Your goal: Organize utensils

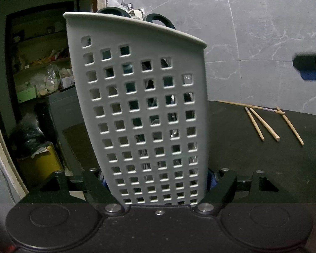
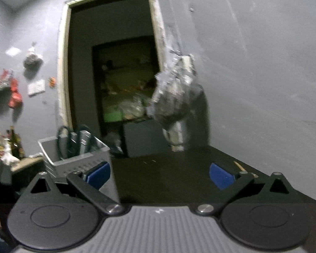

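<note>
Your caddy (image 1: 145, 113), grey plastic pierced with square holes, stood upright at the left end of the dark table (image 1: 252, 158), dark handles (image 1: 158, 20) poking above its rim. Your left gripper (image 1: 158, 181) clamped its base, blue pads hard against both sides. Five chopsticks (image 1: 265, 124) lay loose on the table to its right, well apart from it. Your right gripper (image 2: 159, 175) pointed level over the table, jaws spread wide around nothing. Behind stood a grey marbled wall (image 1: 263, 31) and an open doorway (image 2: 109, 63) onto cluttered shelves

Grey marbled wall (image 1: 252, 31); open doorway (image 2: 107, 63) leading to cluttered shelves (image 1: 40, 69); yellow bin (image 1: 40, 164); bottles (image 2: 14, 141); dark table (image 1: 252, 158).
</note>
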A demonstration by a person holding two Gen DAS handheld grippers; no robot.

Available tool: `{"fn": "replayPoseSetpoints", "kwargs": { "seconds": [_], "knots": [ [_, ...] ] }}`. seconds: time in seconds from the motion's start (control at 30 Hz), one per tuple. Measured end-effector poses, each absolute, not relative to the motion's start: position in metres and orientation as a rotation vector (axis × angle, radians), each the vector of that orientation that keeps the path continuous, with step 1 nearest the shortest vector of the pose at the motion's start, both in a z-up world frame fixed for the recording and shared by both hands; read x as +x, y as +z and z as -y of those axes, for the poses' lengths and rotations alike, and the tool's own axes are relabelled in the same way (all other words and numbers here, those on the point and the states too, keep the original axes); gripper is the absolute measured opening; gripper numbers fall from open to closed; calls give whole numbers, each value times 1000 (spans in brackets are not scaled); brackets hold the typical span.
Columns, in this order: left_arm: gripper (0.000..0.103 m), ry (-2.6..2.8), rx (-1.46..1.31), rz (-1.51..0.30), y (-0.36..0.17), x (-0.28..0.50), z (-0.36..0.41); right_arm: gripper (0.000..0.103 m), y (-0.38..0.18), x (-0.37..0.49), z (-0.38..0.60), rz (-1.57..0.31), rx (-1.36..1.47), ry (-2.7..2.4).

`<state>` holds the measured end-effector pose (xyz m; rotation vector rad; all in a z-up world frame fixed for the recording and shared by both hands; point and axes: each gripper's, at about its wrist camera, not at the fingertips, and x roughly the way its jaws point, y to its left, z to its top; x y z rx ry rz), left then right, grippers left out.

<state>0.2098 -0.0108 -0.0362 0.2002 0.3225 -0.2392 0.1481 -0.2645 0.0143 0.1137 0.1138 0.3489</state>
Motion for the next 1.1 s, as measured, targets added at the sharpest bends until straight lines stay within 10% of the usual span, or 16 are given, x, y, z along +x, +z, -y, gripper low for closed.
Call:
{"fn": "replayPoseSetpoints", "kwargs": {
  "seconds": [1.1],
  "knots": [
    [83, -237, 209, -323, -35, 210, 13, 103, -6, 249, 306, -517, 21, 25]
  ]
}}
